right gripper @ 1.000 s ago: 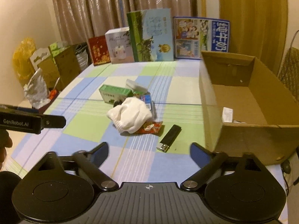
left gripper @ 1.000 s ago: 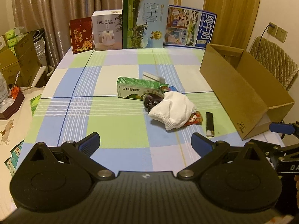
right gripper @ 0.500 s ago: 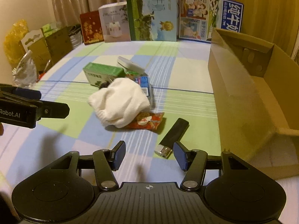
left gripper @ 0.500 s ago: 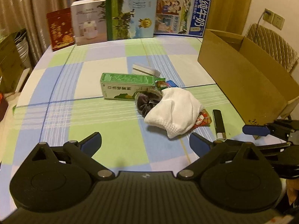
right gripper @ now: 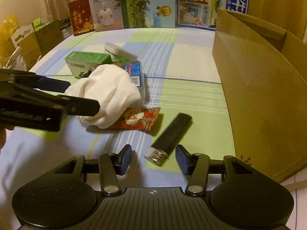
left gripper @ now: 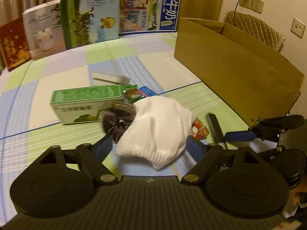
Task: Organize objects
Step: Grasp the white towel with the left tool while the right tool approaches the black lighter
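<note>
A white cloth (left gripper: 157, 132) lies on a pile in the middle of the checked tablecloth, over a dark hair tie (left gripper: 113, 123), a red snack packet (left gripper: 199, 129) and beside a green box (left gripper: 86, 103). My left gripper (left gripper: 148, 148) is open with its fingers on either side of the cloth's near end. A black lighter (right gripper: 171, 134) lies to the right of the pile. My right gripper (right gripper: 153, 162) is open with the lighter's metal end between its fingers. The cloth (right gripper: 109, 94), the packet (right gripper: 138, 117) and the green box (right gripper: 86, 62) also show in the right wrist view.
An open cardboard box (left gripper: 239, 65) stands on the right side of the table, also in the right wrist view (right gripper: 259, 88). Several upright cartons (left gripper: 90, 13) line the table's far edge. A white flat box (right gripper: 120, 51) and a blue packet (right gripper: 136, 72) lie in the pile.
Both grippers moved forward and down toward the table. The left now straddles the white cloth; the right, partly closed, now straddles the lighter's metal end.
</note>
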`<state>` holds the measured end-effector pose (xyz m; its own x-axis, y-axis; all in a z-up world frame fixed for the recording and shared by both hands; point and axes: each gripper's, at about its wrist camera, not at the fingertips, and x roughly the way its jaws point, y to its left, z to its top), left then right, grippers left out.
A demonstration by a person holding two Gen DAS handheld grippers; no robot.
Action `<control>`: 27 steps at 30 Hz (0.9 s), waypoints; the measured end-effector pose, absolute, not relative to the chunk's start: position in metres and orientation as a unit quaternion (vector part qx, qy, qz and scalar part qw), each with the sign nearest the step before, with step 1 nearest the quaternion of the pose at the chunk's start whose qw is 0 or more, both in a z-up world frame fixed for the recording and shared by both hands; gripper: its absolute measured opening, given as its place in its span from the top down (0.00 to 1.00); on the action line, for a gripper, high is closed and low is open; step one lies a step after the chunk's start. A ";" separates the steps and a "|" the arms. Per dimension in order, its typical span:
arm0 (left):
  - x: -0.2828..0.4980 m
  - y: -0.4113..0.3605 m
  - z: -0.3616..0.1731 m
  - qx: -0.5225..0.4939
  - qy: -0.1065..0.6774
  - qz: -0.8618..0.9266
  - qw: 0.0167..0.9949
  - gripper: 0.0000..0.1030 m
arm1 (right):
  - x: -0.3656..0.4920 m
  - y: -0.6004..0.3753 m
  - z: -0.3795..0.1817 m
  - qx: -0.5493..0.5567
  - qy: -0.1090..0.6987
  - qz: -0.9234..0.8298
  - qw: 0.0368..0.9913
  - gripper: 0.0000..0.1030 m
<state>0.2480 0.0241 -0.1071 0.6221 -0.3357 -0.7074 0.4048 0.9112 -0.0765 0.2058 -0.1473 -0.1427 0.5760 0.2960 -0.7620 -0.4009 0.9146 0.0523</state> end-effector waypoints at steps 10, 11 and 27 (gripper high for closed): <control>0.242 0.032 -0.106 0.037 0.405 -0.180 0.896 0.73 | 0.208 -0.138 -0.145 -0.075 0.401 0.195 0.892 0.63; 0.238 0.035 -0.105 0.033 0.409 -0.166 0.897 0.74 | 0.207 -0.137 -0.145 -0.077 0.399 0.195 0.893 0.70; 0.181 0.072 -0.095 0.008 0.426 -0.099 0.899 0.75 | 0.139 -0.127 -0.139 -0.117 0.421 0.263 0.860 0.77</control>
